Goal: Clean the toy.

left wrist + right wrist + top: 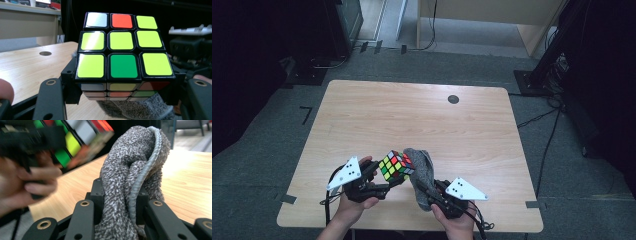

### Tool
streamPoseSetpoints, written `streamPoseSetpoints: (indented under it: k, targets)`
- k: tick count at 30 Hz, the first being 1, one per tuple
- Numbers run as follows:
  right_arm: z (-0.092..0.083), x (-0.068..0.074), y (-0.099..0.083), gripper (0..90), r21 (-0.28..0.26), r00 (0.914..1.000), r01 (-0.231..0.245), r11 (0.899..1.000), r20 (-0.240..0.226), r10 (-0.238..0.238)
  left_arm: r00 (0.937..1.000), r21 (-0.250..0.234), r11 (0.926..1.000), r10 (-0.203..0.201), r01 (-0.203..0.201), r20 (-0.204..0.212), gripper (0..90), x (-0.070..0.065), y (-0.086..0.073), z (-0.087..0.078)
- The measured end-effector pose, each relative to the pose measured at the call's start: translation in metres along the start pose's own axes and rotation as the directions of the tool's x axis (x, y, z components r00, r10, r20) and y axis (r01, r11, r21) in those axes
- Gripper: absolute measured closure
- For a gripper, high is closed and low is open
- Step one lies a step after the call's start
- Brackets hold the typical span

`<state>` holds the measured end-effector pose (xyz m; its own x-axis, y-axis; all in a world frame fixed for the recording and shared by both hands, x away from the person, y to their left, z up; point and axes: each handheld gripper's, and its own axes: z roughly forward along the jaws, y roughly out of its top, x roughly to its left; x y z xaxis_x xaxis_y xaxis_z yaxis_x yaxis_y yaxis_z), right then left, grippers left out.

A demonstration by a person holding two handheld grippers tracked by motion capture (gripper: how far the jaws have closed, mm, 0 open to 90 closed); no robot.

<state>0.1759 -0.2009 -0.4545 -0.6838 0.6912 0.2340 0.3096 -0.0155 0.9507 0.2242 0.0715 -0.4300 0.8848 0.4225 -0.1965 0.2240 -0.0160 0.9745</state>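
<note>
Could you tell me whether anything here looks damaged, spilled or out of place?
Nothing stands out. The puzzle cube, scrambled but whole, sits clamped in the left gripper; the right gripper pinches a bunched grey cloth beside it. The wooden table shows no spill.

From my right hand-held gripper point(119, 202) I look along its two black jaws, which are clamped on a grey cloth point(132, 170). The cloth stands bunched up between them, a ribbed hem running down its right fold. Behind it lies the pale wooden surface point(190, 185). At upper left, blurred, I see a colour cube point(75, 142) with green, yellow, white and red tiles, tilted and just beside the cloth; I cannot tell whether they touch. Below it is a person's hand point(30, 182), fingers curled around something black.
</note>
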Motion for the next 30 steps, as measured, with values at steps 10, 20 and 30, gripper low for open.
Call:
streamPoseSetpoints:
  k: [10,20,30]
  targets:
    - [0.020,-0.026,-0.031,66.3,0.281,0.9883,-0.009,0.960,0.149,-0.035,0.9977,0.043,0.9968,-0.067,0.068,-0.009,33.9,0.004,-0.002,0.006]
    - [0.009,-0.008,-0.014,26.0,0.056,0.9528,0.236,0.970,0.183,-0.243,0.9829,0.091,0.9805,-0.167,0.174,-0.077,33.9,0.013,-0.002,0.009]
    - [0.024,0.022,-0.017,24.7,-0.012,0.8985,0.407,0.913,0.185,-0.398,0.9820,0.156,0.9696,-0.183,0.188,-0.048,33.8,0.000,-0.006,0.025]
